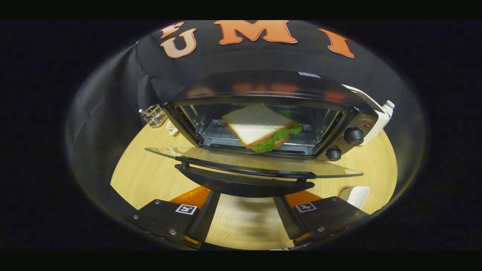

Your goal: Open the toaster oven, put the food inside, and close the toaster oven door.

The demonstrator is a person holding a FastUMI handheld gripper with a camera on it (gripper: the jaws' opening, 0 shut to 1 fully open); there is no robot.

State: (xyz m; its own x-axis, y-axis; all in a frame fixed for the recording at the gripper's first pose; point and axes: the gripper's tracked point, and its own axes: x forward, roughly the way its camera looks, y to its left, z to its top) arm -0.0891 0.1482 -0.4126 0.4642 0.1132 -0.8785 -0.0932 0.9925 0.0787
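The black toaster oven [263, 88] stands on the wooden table with its glass door [211, 156] folded down flat towards me. A sandwich [260, 128] of white bread and green lettuce rests tilted on the rack inside the cavity. The door's black handle [244, 180] runs across just ahead of my fingertips. My gripper [246, 201] is open, its two fingers [207, 214] spread wide just below the handle's middle, with only bare table between them. Whether the tips touch the handle I cannot tell.
Two black knobs [353, 136] sit on the oven's right panel. A wire basket [153, 114] stands behind the oven on the left, a white bottle [383, 118] behind it on the right. A white object [357, 195] lies on the table [150, 177] beside my right finger.
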